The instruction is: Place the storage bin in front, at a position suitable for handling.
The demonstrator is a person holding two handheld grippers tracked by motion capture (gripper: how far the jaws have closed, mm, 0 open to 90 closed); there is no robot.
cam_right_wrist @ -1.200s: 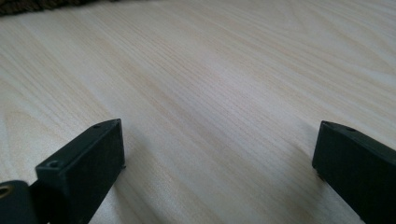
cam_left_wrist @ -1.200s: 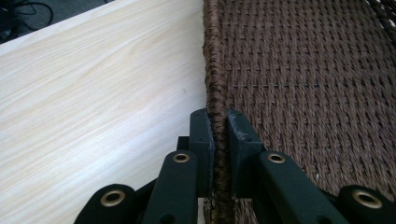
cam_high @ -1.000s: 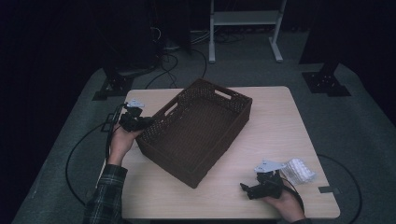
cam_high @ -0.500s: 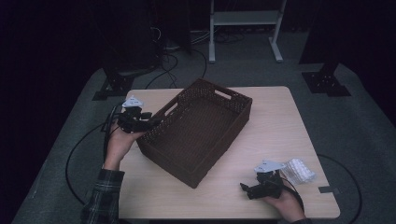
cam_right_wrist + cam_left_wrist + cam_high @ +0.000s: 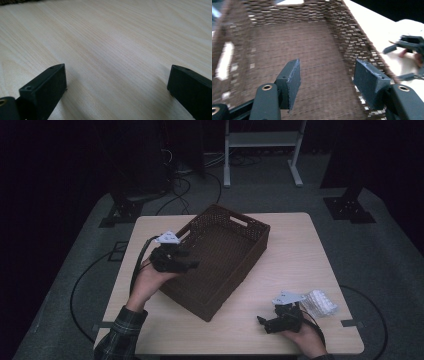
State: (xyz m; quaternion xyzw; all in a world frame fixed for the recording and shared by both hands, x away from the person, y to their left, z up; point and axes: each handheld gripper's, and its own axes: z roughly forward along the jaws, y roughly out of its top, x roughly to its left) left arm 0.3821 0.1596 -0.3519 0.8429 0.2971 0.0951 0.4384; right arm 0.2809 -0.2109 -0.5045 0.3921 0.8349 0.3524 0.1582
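A dark brown woven basket (image 5: 227, 252) with handle slots sits askew on the middle of the table, and its inside (image 5: 299, 50) looks bare. My left gripper (image 5: 194, 265) hangs over the basket's left rim and points into it. Its jaws have just been opening; they stand apart over the basket floor with nothing between them (image 5: 327, 72). My right gripper (image 5: 261, 322) rests low near the table's front right edge. It is open wide over bare wood (image 5: 117, 75).
A white bumpy packet (image 5: 321, 303) lies just right of the right hand. The light wooden table (image 5: 300, 255) has free room right of the basket. Cables (image 5: 85, 280) trail off the left side. A white stand (image 5: 260, 140) is on the floor beyond.
The left hand has moved right from beside the basket's left wall to above its rim, and its jaws have opened. The right hand and the basket have stayed put.
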